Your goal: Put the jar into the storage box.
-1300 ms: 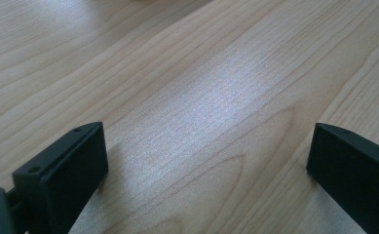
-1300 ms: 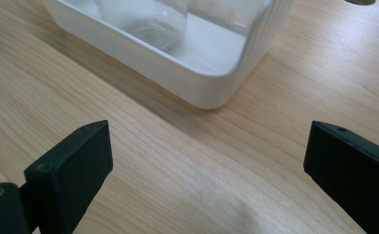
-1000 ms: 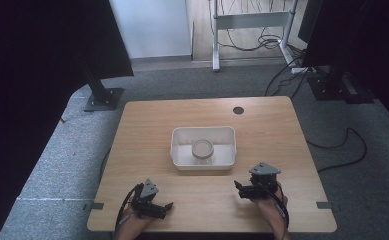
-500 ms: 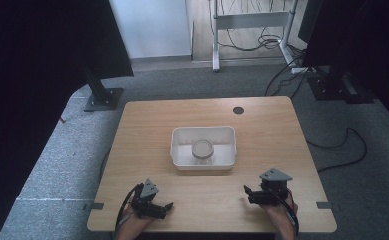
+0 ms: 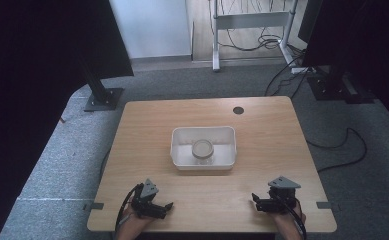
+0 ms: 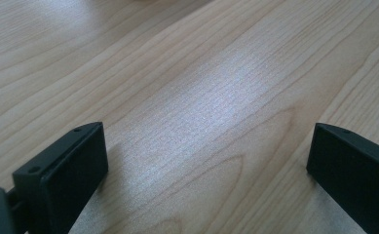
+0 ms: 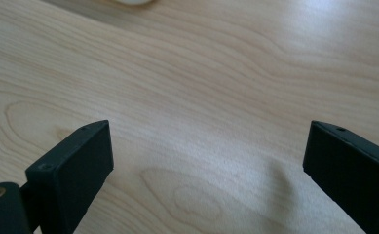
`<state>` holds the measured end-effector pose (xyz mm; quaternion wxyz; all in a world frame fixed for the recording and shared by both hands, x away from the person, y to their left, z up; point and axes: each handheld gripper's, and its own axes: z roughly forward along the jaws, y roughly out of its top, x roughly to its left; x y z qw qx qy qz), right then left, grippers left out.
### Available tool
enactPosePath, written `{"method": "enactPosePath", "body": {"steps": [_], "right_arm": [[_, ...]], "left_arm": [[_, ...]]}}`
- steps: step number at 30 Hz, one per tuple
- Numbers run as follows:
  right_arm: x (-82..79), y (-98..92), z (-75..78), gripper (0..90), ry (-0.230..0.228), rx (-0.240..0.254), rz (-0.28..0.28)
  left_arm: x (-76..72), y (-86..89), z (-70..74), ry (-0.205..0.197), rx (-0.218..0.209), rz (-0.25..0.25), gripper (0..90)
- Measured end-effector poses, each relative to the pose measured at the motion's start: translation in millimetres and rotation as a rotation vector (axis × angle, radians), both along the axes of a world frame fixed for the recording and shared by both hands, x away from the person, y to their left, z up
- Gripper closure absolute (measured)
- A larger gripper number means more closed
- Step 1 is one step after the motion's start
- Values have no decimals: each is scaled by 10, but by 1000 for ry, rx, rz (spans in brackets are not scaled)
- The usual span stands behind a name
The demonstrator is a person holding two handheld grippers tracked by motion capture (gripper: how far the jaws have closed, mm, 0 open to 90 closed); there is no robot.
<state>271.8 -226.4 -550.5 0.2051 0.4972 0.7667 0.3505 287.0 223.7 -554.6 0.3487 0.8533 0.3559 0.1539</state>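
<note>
White tray (image 5: 181, 150) holding a round dish (image 5: 202, 148) sits mid-table; both tools, left (image 5: 166, 206) and right (image 5: 255, 200), jaws apart, should approach it squarely.

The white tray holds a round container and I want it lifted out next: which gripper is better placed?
Neither clearly. The left gripper and right gripper both rest open at the near edge, either side of the white tray; the round container sits centrally.

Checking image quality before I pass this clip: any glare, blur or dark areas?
High view: sharp on the table, with black, underexposed side margins. Left gripper view: a pale sheen streaks the wood between the fingers; the far wood is soft. Right gripper view: mild glare top right, faint shadows beside the fingers.
</note>
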Motion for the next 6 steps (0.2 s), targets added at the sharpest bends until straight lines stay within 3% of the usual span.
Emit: {"method": "enactPosePath", "body": {"steps": [6], "right_arm": [[-18, -27, -46, 37, 27, -4, -9]], "left_arm": [[0, 0, 0, 0, 0, 0, 11]]}}
